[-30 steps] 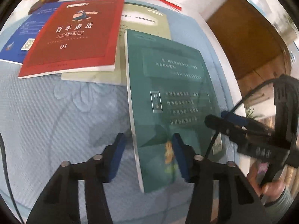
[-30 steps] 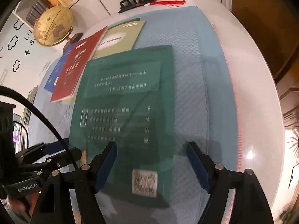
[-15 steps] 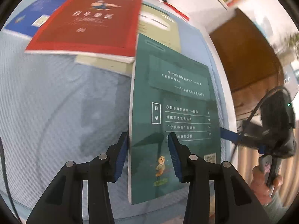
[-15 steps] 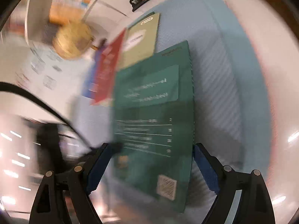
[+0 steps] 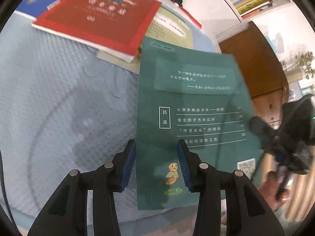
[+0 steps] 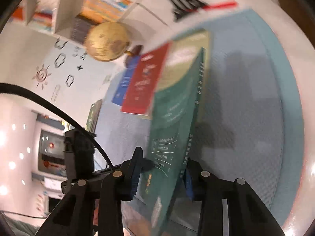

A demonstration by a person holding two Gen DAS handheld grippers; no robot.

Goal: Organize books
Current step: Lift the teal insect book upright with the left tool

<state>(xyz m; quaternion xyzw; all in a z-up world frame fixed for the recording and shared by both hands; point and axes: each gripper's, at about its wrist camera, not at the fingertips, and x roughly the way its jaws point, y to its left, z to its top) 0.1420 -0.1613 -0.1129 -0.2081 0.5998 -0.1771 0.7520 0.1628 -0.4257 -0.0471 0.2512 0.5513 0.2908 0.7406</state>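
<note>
Right wrist view: my right gripper (image 6: 163, 174) has just closed on the green book (image 6: 175, 118) (tilted up); left gripper (image 5: 155, 162) straddles its edge, half-open.

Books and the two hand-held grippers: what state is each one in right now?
Green book: tilted up on edge, clamped.
Red book: flat, closed, atop the beige book.
Beige book: flat, partly covered.
Blue book: flat, under the red book.
Right hand-held gripper: just closed on the green book.
Left hand-held gripper: open, astride the green book's edge.
</note>
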